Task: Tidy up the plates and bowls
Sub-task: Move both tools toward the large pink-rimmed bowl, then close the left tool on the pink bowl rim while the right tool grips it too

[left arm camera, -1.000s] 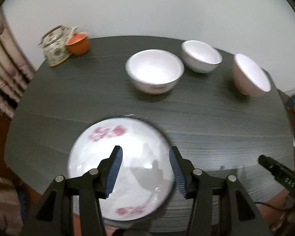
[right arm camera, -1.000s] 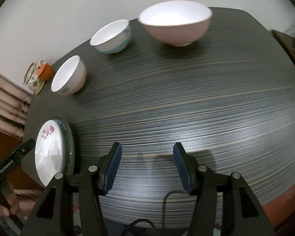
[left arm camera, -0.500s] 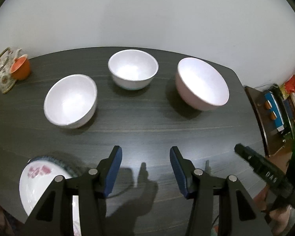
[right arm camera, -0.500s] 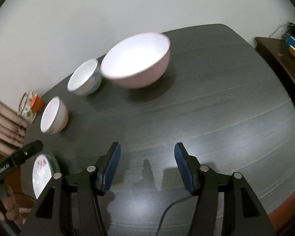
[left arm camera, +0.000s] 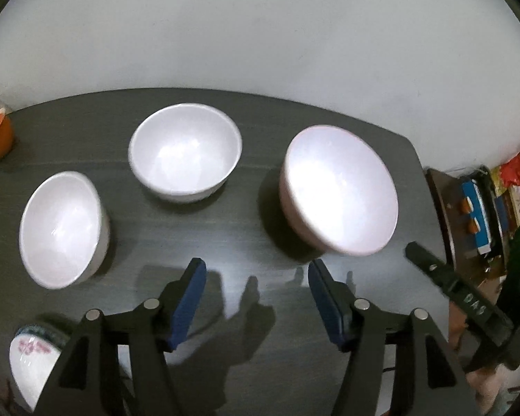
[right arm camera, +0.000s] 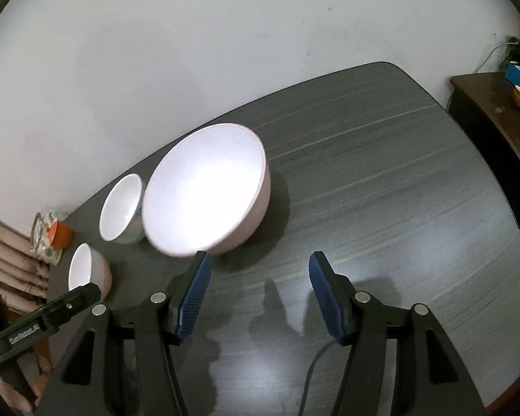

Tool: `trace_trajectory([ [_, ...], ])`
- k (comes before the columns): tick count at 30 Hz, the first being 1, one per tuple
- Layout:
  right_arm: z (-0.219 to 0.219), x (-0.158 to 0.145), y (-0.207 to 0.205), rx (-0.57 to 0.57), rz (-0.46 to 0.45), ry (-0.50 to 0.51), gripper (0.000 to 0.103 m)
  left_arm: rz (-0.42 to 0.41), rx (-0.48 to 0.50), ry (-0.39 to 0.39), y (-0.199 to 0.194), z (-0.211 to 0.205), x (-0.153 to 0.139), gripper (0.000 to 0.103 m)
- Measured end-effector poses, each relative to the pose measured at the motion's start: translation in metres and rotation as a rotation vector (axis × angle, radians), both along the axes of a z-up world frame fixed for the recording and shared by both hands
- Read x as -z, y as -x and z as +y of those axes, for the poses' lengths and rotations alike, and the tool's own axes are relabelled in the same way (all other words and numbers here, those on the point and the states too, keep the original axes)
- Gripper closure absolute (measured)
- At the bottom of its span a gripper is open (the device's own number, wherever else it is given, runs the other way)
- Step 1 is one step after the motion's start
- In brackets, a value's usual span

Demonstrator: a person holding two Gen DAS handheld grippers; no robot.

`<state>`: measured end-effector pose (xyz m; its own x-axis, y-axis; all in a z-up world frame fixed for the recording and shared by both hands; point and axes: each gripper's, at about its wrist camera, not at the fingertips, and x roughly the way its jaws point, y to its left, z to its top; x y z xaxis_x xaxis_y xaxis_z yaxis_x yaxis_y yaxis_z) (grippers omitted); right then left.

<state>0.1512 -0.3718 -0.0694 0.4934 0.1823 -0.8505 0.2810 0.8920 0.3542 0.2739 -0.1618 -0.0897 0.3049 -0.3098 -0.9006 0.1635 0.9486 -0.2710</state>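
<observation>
The pink bowl (right arm camera: 204,190), the largest one, stands on the dark table (right arm camera: 381,180) near its far edge, and the two white bowls stand to its left in a loose row: the middle white bowl (left arm camera: 185,150) just beside it and the left white bowl (left arm camera: 60,230) a little nearer and further left. The bowls are all upright, separate and not stacked, so I judge that nesting them is the step in hand. The floral plate (left arm camera: 31,367) lies at the near left corner, on top of what looks like another plate, so the plates seem already gathered. The left gripper (left arm camera: 256,306) hangs above bare table between the middle bowl and the pink bowl; its jaws are opening and nothing is between them. The right gripper (right arm camera: 258,298) hangs just to the right of the pink bowl, its left pad close to the rim but apart from it; the jaws are spread and empty. The table has dark wood grain with strong reflections. Behind it is a plain white wall, a teapot with an orange cup (right arm camera: 59,234) stands at the far left, and a brown cabinet (right arm camera: 485,104) stands at the right
</observation>
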Motion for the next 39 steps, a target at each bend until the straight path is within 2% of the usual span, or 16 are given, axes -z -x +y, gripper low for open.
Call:
trace_trajectory([
  [6,-0.003,0.012,-0.03,0.014,0.038,0.001,0.047,0.012,-0.041,0.031,-0.039,-0.02,0.009,0.04],
  [12,-0.004,0.03,-0.055,0.028,0.086,0.012,0.047,0.031,-0.041,-0.001,-0.066,-0.04,0.027,0.04],
  [19,0.0,0.046,-0.07,0.018,0.1,0.028,0.047,0.065,-0.046,-0.039,-0.077,-0.05,0.052,0.04],
  [21,0.002,0.051,-0.072,0.013,0.107,0.027,0.052,0.08,-0.051,-0.051,-0.077,-0.048,0.058,0.041],
  [23,0.005,0.055,-0.072,0.002,0.111,0.026,0.059,0.083,-0.041,-0.047,-0.073,-0.05,0.06,0.052],
  [24,0.006,0.056,-0.072,0.001,0.114,0.028,0.06,0.085,-0.031,-0.044,-0.073,-0.052,0.062,0.062],
  [29,0.01,0.061,-0.07,-0.025,0.117,0.019,0.078,0.088,0.001,-0.035,-0.069,-0.06,0.066,0.076],
  [31,0.012,0.06,-0.068,-0.032,0.111,0.014,0.081,0.079,0.02,-0.037,-0.066,-0.064,0.064,0.083],
  [39,0.022,0.056,-0.055,-0.021,0.11,0.016,0.083,0.06,0.046,-0.037,-0.045,-0.06,0.052,0.085],
])
